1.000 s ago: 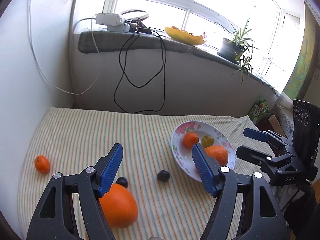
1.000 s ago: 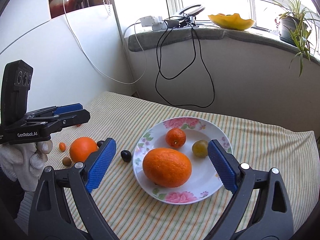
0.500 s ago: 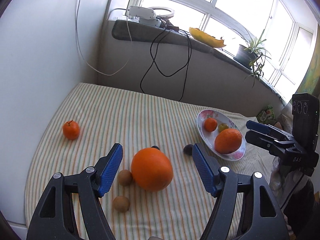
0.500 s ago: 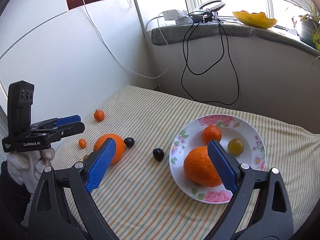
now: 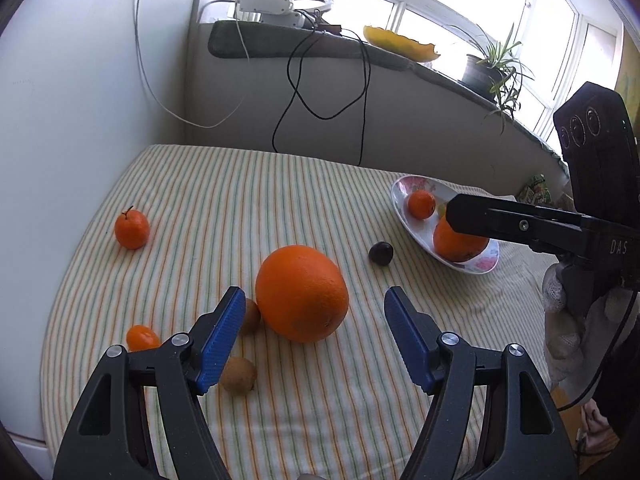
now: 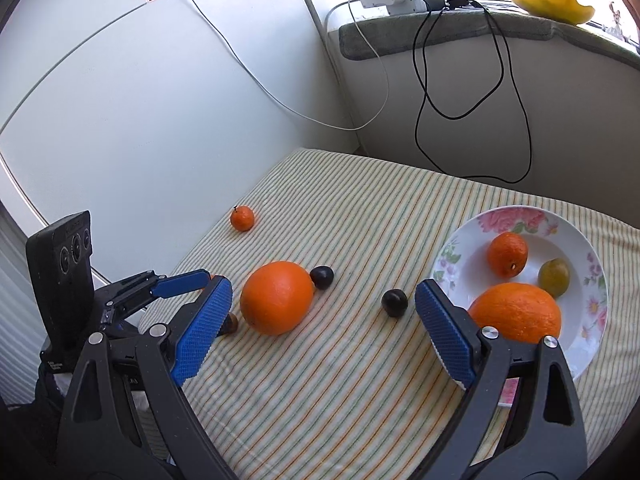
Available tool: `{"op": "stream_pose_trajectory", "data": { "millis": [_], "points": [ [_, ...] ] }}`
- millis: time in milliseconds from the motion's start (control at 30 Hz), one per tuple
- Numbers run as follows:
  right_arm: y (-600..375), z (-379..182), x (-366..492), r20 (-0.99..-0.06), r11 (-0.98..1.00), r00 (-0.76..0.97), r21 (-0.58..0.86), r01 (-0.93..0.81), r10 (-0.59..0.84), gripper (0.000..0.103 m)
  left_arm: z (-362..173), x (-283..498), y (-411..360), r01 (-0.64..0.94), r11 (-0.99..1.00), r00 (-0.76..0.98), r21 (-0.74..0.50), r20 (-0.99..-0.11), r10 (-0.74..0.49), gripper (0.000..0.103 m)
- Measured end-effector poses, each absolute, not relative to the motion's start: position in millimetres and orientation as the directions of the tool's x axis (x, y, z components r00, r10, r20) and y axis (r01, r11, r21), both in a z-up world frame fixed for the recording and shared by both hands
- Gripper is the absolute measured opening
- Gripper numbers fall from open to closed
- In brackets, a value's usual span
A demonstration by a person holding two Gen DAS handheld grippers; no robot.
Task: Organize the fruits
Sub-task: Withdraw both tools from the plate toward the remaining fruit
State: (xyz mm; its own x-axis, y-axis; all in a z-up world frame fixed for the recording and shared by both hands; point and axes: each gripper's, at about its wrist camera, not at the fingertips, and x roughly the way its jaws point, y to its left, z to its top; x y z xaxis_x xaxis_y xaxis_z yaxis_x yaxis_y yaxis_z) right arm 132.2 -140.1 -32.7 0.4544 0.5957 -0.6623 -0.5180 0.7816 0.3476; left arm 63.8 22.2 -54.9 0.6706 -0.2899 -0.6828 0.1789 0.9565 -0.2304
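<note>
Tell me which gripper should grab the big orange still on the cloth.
Left. The left gripper is open with the big orange right between its fingers; the right gripper is open nearer the plate.

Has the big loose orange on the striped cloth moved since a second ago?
Cannot tell. The big loose orange remains beside the dark plum, as earlier; only the cameras clearly shifted.

- Left wrist view looks from low and near over the striped cloth [image 5: 280,200] toward the window wall.
- Right wrist view faces the left corner from higher.
- Both share the big orange [image 5: 302,292] [image 6: 277,298] and plate [image 5: 400,204] [image 6: 460,240].
</note>
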Motion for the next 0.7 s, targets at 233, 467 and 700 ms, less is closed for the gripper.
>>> {"op": "stream_pose_trajectory", "data": {
  "millis": [233,467,700],
  "points": [
    [-120,-45,139,-0.681,0.766,0.400,0.387,-0.514,0.613,0.095,-65,72,20,0.191,0.954,0.655,-0.231,-0.694,-0.299,0.072],
    [-98,-60,144,-0.696,0.743,0.335,0.431,-0.512,0.635,0.089,-70,78,23,0.202,0.949,0.643,-0.242,-0.699,-0.315,0.072],
    [-92,-87,161,-0.697,0.716,0.238,0.547,-0.433,0.676,0.073,-76,85,23,0.210,0.950,0.628,-0.232,-0.713,-0.312,0.072]
  ]
}}
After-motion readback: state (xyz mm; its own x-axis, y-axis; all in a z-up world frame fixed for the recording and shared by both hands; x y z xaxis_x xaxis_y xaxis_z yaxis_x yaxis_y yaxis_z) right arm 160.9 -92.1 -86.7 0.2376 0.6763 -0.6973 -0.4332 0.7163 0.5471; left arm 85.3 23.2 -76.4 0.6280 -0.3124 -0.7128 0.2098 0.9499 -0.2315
